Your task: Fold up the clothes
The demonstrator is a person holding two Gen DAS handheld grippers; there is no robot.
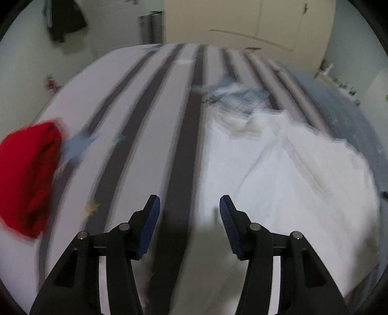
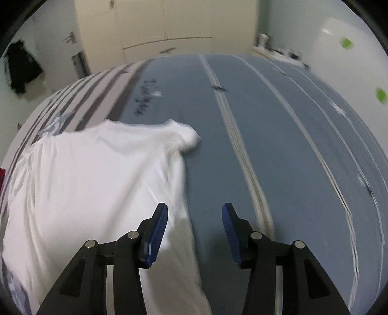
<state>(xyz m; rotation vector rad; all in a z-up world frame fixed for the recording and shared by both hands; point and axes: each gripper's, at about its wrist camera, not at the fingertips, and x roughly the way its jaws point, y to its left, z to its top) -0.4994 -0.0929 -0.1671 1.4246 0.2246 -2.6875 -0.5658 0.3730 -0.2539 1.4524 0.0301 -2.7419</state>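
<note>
matt white cloth shirt (image 2: 97,184), ribbed blue pads (image 1: 151,225)

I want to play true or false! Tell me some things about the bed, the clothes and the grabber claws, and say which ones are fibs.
1. Both grippers are open, the left gripper and the right gripper. True.
2. The white shirt lies on the bed. True.
3. The red garment sits on top of the white shirt. False: it lies apart, on the striped bedcover, off to the left.
4. The right gripper holds the shirt's sleeve. False: it holds nothing.
5. A dark garment hangs on the wall. True.
</note>
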